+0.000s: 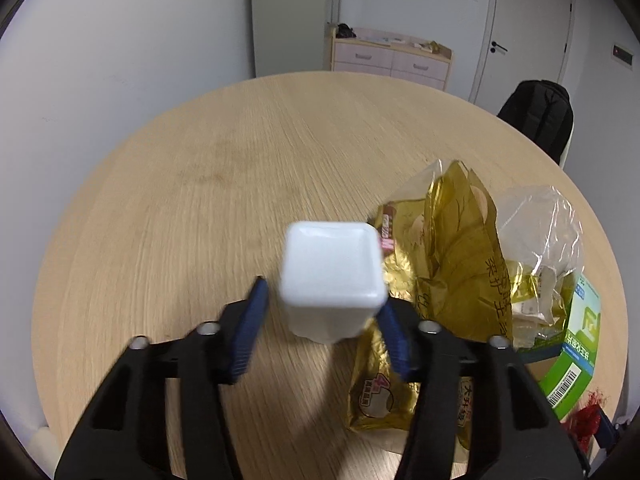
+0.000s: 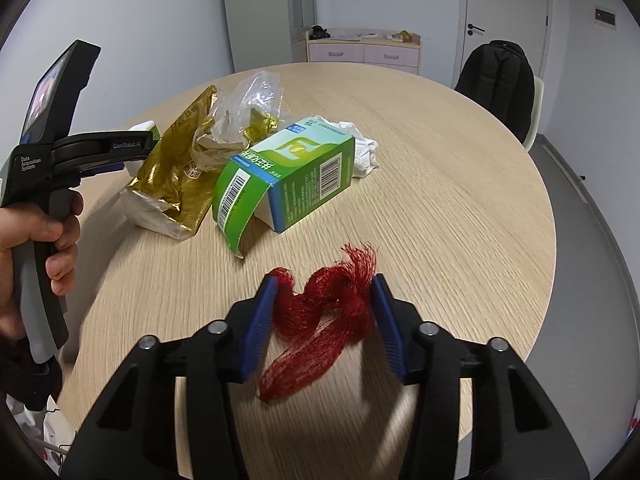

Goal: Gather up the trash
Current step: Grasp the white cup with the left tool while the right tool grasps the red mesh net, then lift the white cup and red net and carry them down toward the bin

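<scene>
A white square plastic cup point(image 1: 332, 276) stands between the blue pads of my left gripper point(image 1: 322, 300); the left pad stands a little off it and the right pad is against it, so the jaws look open around it. A red mesh net point(image 2: 324, 312) lies on the round wooden table point(image 2: 440, 200) between the pads of my right gripper point(image 2: 324, 300), which is open around it. In the right wrist view, the left gripper body point(image 2: 52, 168) is at the left, held by a hand.
A gold foil bag point(image 1: 448, 264) point(image 2: 176, 176), a clear plastic bag point(image 2: 248, 108) and a green-and-blue carton point(image 2: 292, 168) lie together mid-table. Crumpled white tissue point(image 2: 360, 148) lies behind the carton. A black backpack on a chair point(image 2: 500, 84) and a pink drawer unit point(image 2: 364, 52) stand beyond.
</scene>
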`<state>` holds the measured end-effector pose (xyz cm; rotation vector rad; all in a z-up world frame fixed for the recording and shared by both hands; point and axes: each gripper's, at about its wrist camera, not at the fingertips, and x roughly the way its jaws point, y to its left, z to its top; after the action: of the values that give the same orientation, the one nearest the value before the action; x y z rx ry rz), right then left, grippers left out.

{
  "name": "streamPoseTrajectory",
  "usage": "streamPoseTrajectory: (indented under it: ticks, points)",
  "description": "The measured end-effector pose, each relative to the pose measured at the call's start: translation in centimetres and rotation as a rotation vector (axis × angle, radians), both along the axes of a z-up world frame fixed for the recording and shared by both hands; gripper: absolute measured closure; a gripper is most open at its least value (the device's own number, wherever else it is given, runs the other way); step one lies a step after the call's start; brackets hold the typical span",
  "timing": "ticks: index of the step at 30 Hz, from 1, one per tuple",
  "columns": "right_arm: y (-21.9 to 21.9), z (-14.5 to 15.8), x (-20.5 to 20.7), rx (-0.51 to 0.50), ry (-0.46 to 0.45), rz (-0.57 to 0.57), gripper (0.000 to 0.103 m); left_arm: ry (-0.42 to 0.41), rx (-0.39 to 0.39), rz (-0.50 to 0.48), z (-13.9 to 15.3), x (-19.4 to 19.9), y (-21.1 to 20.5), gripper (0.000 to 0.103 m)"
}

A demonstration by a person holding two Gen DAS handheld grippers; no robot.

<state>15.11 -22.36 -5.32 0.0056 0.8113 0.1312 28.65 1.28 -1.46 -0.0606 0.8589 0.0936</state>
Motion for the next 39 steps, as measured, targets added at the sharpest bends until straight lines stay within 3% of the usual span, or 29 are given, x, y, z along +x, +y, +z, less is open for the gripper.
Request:
streamPoseTrajectory:
  ticks: [15, 29, 39]
  points:
    - [0.7, -0.1, -0.4, -0.005, 0.006, 0.009, 0.085, 0.01, 0.01, 0.015, 0.0, -1.2, -0.2, 0.062]
    - [1.0, 1.1, -2.1, -0.014, -0.012, -0.007, 0.086, -0.01, 0.01, 0.032, 1.4, -4.8, 0.3, 0.062]
    - [1.5, 3.1, -5.0, -0.025, -0.057, -0.003, 0.086, -0.042, 0.017, 0.053, 3.5, -9.6, 0.5, 0.062]
